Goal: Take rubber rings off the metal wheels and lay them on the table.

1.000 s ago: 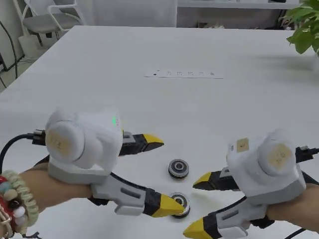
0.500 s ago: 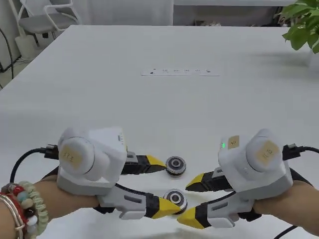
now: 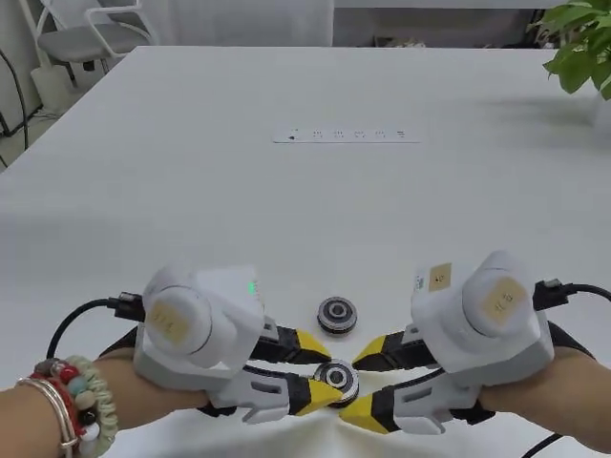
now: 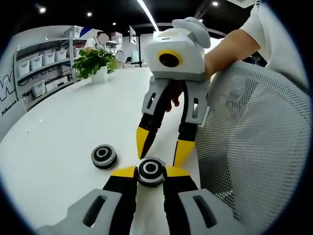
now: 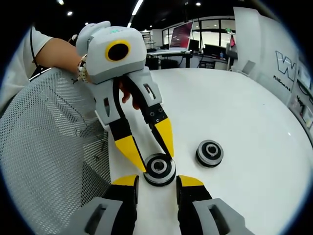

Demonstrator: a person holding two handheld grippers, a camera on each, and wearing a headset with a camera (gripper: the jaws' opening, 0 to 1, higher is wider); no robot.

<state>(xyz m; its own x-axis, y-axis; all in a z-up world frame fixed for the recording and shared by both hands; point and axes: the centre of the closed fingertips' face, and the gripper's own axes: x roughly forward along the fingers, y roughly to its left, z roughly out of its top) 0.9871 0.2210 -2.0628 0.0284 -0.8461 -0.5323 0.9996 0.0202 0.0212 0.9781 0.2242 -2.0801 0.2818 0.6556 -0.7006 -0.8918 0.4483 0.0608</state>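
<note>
The near wheel (image 3: 336, 378) lies flat on the surface (image 3: 286, 210), bore axis upright, near the person's edge and just in front of the far wheel (image 3: 336, 314). The left gripper (image 3: 320, 370) jaws clamp its rim. The right gripper (image 3: 361, 382) jaws stand spread, tips just beside it.

Gripper views face each other across one wheel (image 4: 150, 171).

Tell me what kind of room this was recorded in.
Probably an open office or lab workspace: a long white table, shelves of storage bins along a wall, and desks with monitors in the background.
</note>
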